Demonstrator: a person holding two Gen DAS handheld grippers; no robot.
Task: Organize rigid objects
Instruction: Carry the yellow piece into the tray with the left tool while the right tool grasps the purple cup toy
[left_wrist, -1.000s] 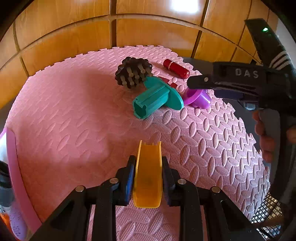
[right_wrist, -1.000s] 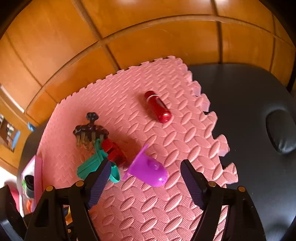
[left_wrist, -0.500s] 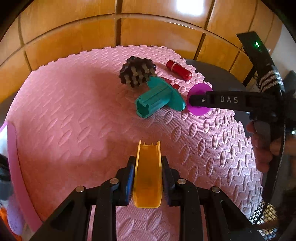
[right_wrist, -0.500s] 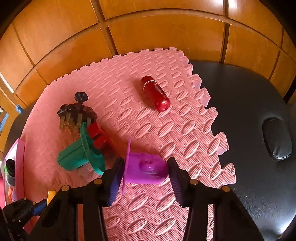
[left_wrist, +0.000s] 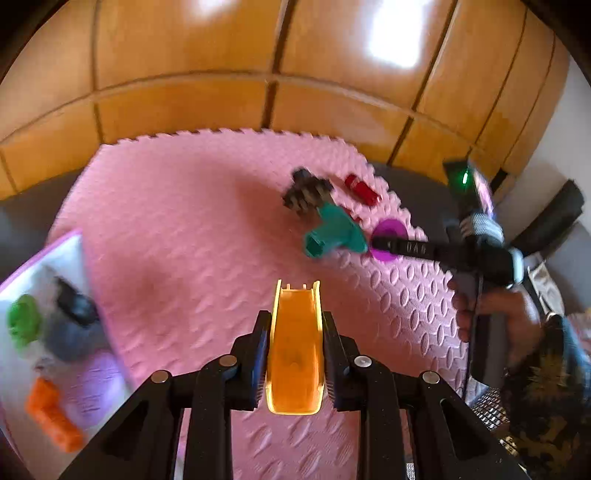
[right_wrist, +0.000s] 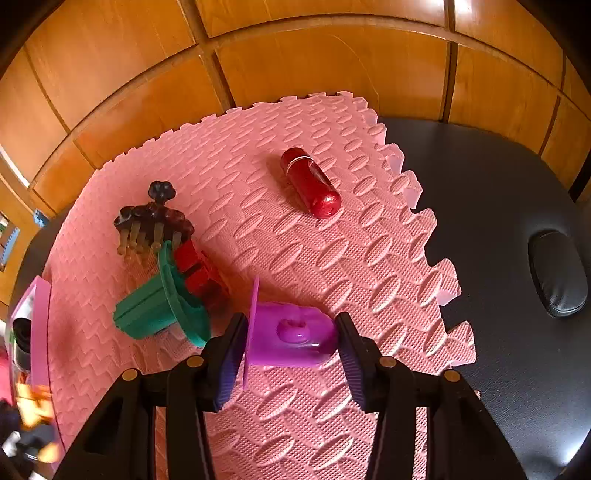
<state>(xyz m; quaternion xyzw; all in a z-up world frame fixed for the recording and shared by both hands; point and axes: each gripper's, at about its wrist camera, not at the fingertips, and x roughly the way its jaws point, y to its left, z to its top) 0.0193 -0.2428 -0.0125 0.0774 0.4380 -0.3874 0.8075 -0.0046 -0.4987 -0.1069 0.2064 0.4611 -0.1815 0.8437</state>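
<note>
My left gripper (left_wrist: 295, 350) is shut on a yellow slide-shaped piece (left_wrist: 295, 347), held above the pink foam mat (left_wrist: 184, 221). My right gripper (right_wrist: 290, 338) is shut on a purple flanged piece (right_wrist: 288, 336) lying on the mat; it also shows in the left wrist view (left_wrist: 388, 240). A teal flanged piece (right_wrist: 159, 306), a red block (right_wrist: 195, 269), a dark brown hair claw (right_wrist: 151, 221) and a red capsule (right_wrist: 310, 182) lie on the mat beyond it.
A pink-rimmed tray (left_wrist: 81, 258) at the mat's left edge holds a green piece (left_wrist: 24, 319), a black-and-grey item (left_wrist: 74, 317) and an orange piece (left_wrist: 51, 413). Black padded surface (right_wrist: 498, 258) lies right of the mat. Wooden panels (right_wrist: 295, 55) stand behind.
My right gripper has closed onto the purple piece. My left gripper, still holding the yellow piece, has pulled back and swung left, bringing the tray into view.
</note>
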